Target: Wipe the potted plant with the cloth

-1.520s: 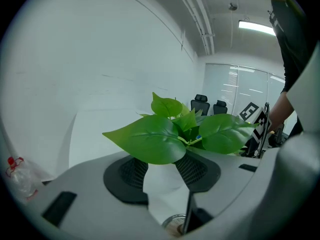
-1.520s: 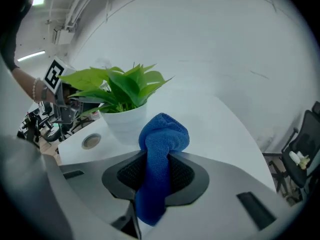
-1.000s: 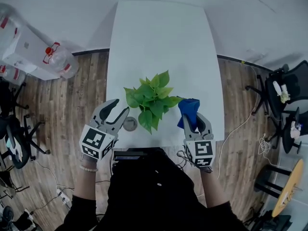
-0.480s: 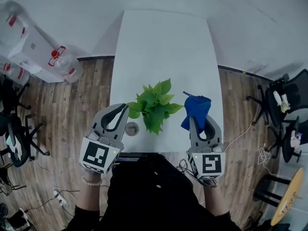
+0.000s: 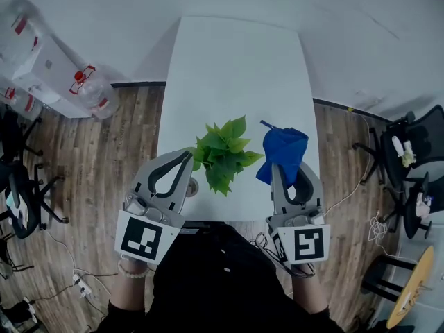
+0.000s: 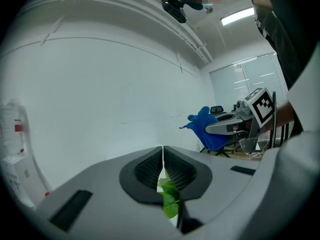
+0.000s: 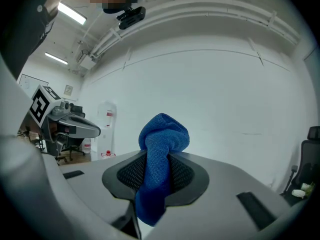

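The left gripper [image 5: 186, 157] has its 2 jaws pressed together at the tips, and they have just been closing. In the left gripper view, green leaves show through the gap behind those tips, but I cannot tell whether a leaf is pinched. In the head view its tips sit at the left edge of the potted plant [image 5: 223, 152]. The plant stands on the near part of the white table [image 5: 236, 61], between the 2 grippers. The right gripper [image 5: 285, 172], just right of the plant, is clamped on a blue cloth [image 5: 283, 150]. The cloth bunches up beyond the pads and a tail hangs below them. A small round grey object [image 5: 189, 185] lies on the table, partly under the left gripper. Both grippers point toward the far end of the table.
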A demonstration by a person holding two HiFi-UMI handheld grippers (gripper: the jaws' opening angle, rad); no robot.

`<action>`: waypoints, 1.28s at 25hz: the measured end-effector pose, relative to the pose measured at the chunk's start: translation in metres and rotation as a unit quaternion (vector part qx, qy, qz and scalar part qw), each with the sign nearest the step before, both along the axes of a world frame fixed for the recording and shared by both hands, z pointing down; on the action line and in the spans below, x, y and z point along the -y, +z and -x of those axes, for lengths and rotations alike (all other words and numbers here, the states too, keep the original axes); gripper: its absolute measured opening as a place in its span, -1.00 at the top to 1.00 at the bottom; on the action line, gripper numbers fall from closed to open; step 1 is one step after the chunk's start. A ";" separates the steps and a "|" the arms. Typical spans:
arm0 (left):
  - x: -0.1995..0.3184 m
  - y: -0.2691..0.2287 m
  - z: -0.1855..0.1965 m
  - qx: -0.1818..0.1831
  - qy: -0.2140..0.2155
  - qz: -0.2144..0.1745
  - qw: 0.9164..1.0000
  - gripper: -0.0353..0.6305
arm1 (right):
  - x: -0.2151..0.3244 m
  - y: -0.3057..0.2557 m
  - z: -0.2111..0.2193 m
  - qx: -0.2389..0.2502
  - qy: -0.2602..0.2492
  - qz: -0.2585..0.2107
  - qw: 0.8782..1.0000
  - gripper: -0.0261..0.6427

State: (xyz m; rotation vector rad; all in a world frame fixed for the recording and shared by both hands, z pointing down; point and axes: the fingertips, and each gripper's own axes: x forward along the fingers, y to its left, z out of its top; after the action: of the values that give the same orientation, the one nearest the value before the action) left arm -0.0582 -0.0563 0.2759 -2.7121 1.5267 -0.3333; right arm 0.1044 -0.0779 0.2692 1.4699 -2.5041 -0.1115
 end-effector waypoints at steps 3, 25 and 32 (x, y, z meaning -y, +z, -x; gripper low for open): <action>-0.002 -0.003 -0.003 0.000 0.001 -0.003 1.000 0.83 | 0.000 -0.003 0.003 0.006 -0.001 -0.002 1.000 0.55; -0.008 -0.004 0.002 0.002 -0.009 -0.008 1.000 0.84 | -0.011 0.000 0.013 0.017 -0.012 0.012 1.000 0.55; -0.009 -0.005 0.004 0.003 -0.009 -0.011 1.000 0.84 | -0.014 0.001 0.017 0.016 -0.017 0.016 1.000 0.55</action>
State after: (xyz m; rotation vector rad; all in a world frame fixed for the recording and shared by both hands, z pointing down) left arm -0.0617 -0.0470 0.2707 -2.6799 1.5445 -0.3244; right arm 0.0870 -0.0642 0.2702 1.4275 -2.5442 -0.0536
